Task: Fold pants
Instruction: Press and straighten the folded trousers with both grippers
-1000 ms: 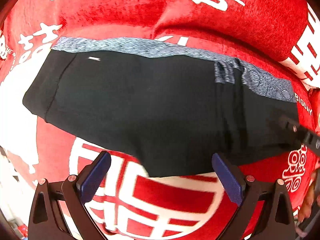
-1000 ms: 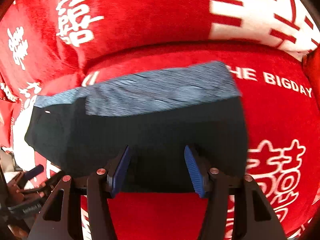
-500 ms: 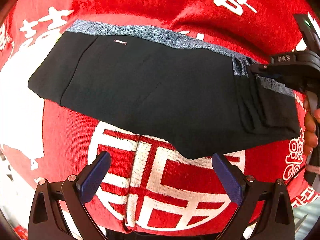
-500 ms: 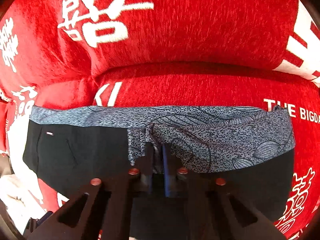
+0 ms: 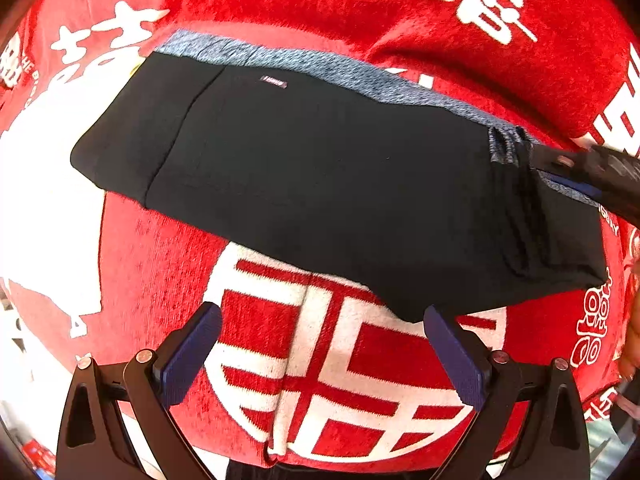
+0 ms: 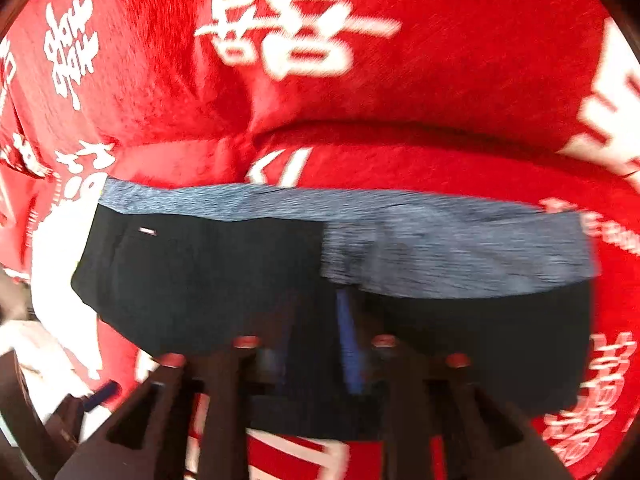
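Black pants (image 5: 320, 180) with a blue-grey patterned band (image 5: 320, 64) lie folded across a red blanket (image 5: 132, 272). My left gripper (image 5: 320, 314) hangs open just off the pants' near edge, with nothing between its fingers. My right gripper (image 5: 560, 168) is at the pants' right end, where the cloth is creased. In the blurred right wrist view the pants (image 6: 200, 280) and the folded-over band (image 6: 440, 248) lie under my right gripper (image 6: 312, 320). Its jaws are opening, with dark cloth between them and the pads apart.
The red blanket (image 6: 400, 80) with large white characters covers a soft, humped surface that rises behind the pants. A person's fingers (image 5: 630, 344) show at the right edge. My left gripper's blue pad (image 6: 100, 394) shows at the lower left in the right wrist view.
My right gripper moved onto the blue-grey band, shut on a bunch of it, and now stands parted again. The left gripper stayed open and drifted sideways along the pants' near edge.
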Demonstrator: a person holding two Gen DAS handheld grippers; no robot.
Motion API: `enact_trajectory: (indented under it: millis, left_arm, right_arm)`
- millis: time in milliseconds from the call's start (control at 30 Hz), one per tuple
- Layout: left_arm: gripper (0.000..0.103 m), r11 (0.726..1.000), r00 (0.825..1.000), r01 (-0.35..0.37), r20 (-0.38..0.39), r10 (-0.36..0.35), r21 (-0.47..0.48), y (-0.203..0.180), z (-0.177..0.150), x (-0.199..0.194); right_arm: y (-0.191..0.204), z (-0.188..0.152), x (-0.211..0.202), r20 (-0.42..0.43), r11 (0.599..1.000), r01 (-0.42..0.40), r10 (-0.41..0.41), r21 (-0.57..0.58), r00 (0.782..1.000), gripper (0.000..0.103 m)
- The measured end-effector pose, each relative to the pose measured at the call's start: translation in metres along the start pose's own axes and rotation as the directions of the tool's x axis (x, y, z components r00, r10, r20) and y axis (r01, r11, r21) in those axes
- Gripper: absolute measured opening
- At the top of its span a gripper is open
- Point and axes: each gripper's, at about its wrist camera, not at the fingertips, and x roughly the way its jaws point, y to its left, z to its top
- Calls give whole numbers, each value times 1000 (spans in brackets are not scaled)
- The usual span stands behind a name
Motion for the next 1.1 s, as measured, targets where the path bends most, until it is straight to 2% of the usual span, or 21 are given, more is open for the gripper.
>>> enact_trajectory:
  millis: [33,100,133,200,267,333,400,600,800,933,1000,1100]
  left_arm:
    - [101,1000,1000,1,-3,-2,-5,3,1,1]
    - [101,1000,1000,1,-5,-1,-15,5,-1,2]
    - [101,1000,1000,-3,-7,3,-20,5,0,4]
    - [101,999,1000,-10,-17,9,-32,6,-2,7]
    - [101,999,999,-16,-31,15,-40,7,-4,9]
    - [101,999,999,-19,-32,17,-41,7,-7,9]
    - [101,999,999,-26,-38,24,-36,7,-10,9]
    - [101,996,999,-21,-51,17,-81,15,-21,4]
    - [101,993,999,-25,-50,20,-113,27,-23,0]
    - [101,991,999,-26,-48,20,-132,34,-23,0]
    - [101,990,999,-26,-47,19,-142,38,-23,0]
    - [101,987,999,-22,-46,14,-159,46,-23,-1]
  right_arm:
    - [-5,-4,-7,13,999,49,-49,-21,999,50]
    - [-17,-11,-8,-7,994,97,-98,-49,995,49]
    - [-25,-16,-1,-52,996,88,-90,-29,995,49]
    - [-38,-27,22,-149,997,1,11,81,989,49]
    - [-33,-32,25,-102,998,24,-18,64,995,52]
    - [-18,-33,25,-97,998,67,-68,-17,993,54]
    - [-14,-35,22,-96,997,66,-71,-47,993,55]
    - [-18,-42,6,-126,1000,-2,-1,-24,992,55]
    - [-6,-58,-18,-110,999,-17,13,-43,994,56]
    - [5,-48,-21,-111,998,-46,40,-50,993,56]
    - [13,-43,-20,-114,996,-59,51,-66,992,62]
    - [26,-37,-12,-124,993,-69,58,-91,991,64]
